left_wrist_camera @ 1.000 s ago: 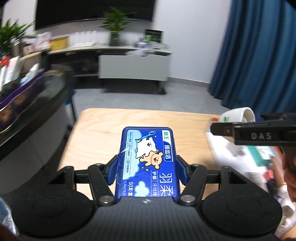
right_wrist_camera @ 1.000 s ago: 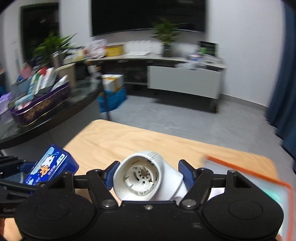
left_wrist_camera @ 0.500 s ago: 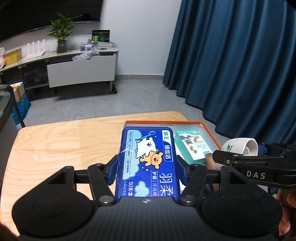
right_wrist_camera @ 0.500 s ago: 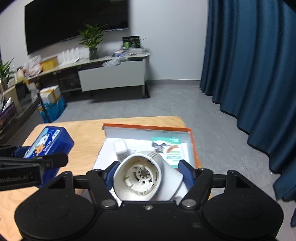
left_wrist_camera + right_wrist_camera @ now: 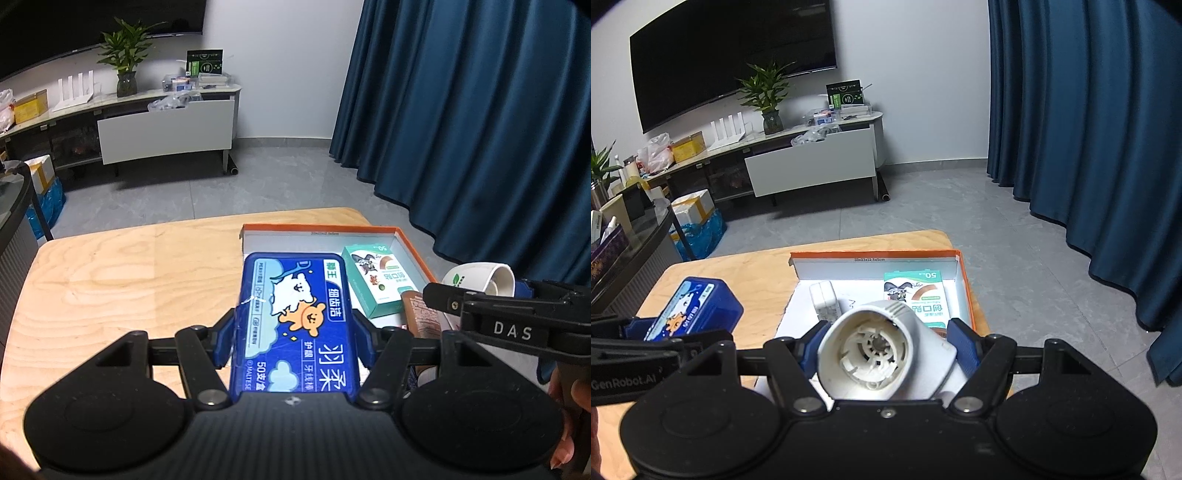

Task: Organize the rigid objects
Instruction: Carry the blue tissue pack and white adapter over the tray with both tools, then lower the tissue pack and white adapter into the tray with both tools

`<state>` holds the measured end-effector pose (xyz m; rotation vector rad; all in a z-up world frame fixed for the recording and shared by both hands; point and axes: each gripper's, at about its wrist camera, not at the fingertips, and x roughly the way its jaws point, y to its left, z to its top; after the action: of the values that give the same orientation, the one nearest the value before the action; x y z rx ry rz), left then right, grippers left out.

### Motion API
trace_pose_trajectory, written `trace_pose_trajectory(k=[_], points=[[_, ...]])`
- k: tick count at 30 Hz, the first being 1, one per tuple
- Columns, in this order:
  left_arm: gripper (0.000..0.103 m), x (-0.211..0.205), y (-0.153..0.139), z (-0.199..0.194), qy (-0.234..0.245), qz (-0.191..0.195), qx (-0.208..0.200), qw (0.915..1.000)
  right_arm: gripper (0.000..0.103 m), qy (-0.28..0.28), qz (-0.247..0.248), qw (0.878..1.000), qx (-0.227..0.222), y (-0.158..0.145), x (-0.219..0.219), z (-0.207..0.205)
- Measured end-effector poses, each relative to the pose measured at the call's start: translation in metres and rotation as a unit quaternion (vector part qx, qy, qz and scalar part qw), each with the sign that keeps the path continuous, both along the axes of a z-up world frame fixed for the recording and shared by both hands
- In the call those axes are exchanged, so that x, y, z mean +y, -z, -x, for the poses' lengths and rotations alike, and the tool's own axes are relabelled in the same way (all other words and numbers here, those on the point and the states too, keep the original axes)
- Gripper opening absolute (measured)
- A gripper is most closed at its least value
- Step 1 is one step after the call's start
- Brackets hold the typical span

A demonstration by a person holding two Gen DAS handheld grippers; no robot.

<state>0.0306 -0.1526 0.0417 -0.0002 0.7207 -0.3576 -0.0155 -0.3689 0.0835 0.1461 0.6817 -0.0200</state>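
Tools both clamped: left tool (image 5: pixel 295 343) on blue box (image 5: pixel 295 321), right tool (image 5: pixel 886 354) on white part (image 5: pixel 879 350); charger (image 5: pixel 823 297) only in right view.

My left gripper (image 5: pixel 295 325) is matte black plastic with blue finger pads (image 5: pixel 226 341), silver screws and round housings; my right gripper (image 5: pixel 886 347) matches, lettered "DAS" in white.

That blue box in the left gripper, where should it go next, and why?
Probably forward and down into the orange-rimmed tray. The left gripper holds the blue box just short of it, and bare floor shows between the white adapter and green box.
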Motion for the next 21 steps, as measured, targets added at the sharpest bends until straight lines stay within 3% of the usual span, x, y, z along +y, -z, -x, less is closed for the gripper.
trace_pose_trajectory(k=[21], points=[[0.063,-0.0006,-0.0004,0.0054,-0.004,0.001,-0.004,1.0,0.083,-0.008,0.0,1.0,-0.001,-0.0068,0.0056,-0.001]])
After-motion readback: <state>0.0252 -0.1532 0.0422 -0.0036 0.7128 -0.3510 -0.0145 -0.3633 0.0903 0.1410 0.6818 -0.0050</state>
